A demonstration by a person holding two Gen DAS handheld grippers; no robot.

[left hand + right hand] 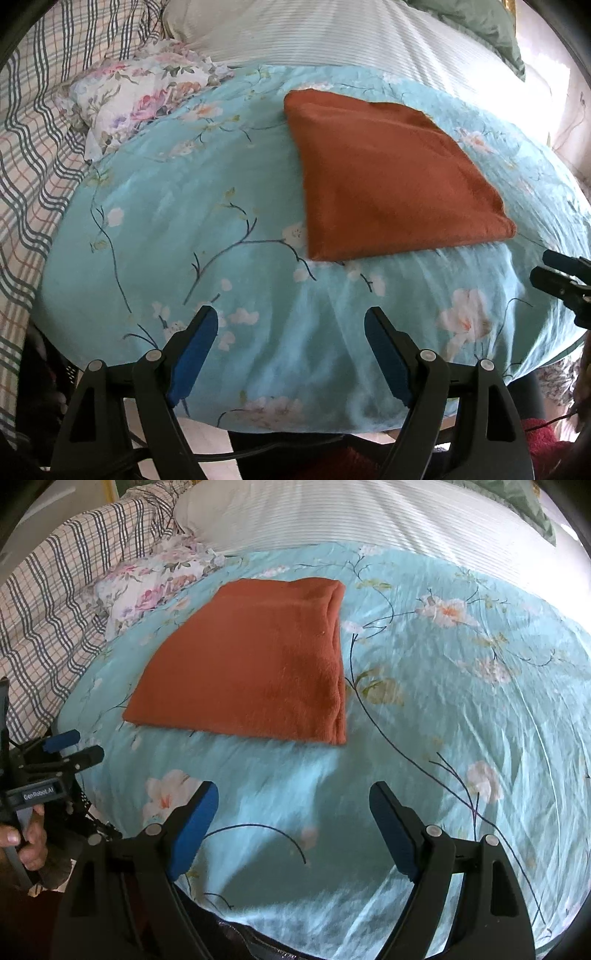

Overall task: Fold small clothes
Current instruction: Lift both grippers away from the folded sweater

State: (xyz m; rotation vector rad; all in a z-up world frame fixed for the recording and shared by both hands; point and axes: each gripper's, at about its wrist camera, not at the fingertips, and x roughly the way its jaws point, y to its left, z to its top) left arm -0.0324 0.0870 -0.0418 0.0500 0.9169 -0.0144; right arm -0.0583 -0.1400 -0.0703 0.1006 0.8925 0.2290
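Lying flat on the turquoise floral sheet (184, 221) is the rust-orange cloth (391, 177), already folded into a neat four-sided packet. From the right wrist camera its long axis runs away from the gripper toward the striped white bedding (351, 513) at the far side, with the thick, layered folded edge along its right side and the wider end nearest the camera. From the left wrist camera the same packet sits up and to the right, one corner pointing at the lower right.

And both tools are off it! The left gripper (291, 325) hangs over bare sheet, its blue pads (192, 354) spread wide, nothing between them. The right gripper (293, 801) matches it: jaws wide apart, only sheet showing in the gap, cloth well ahead of the fingertips.

Off to the left in the right wrist view, a hand (26, 845) grips the handle of the other tool, and a small label on its body reads "GenRobot.AI".

Round the edges, a plaid blanket (55, 602) bunches on the left, with a pink-flowered fabric (140, 96) tucked beside it, just past the sheet's far-left edge.
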